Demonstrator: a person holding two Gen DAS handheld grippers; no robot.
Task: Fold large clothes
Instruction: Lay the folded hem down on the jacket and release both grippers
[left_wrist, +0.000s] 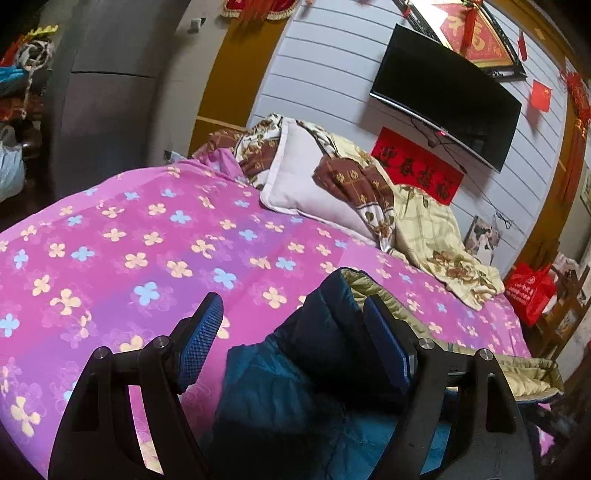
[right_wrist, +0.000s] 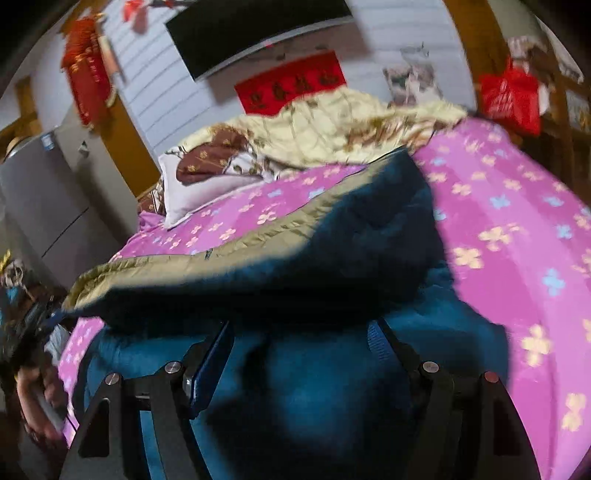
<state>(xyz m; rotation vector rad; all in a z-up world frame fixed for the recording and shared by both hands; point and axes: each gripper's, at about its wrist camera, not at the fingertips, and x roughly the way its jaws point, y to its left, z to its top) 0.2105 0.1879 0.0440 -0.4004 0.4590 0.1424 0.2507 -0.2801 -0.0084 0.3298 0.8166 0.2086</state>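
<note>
Both jaws wide, holding nothing: left gripper (left_wrist: 295, 328) & right gripper (right_wrist: 301, 332) above blue puffy jacket (right_wrist: 332, 236) on bed (left_wrist: 129, 229). Risk imo: slick padding springs back, fold undoes

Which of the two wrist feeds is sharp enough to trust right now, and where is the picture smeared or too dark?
Left wrist view: sharp; flowered bedsheet and TV crisp, only fisheye bending at the edges. Right wrist view: motion-blurred throughout, red banner unreadable, and the blue jacket falls into deep shadow between the right gripper fingers, hiding its folds.
</note>
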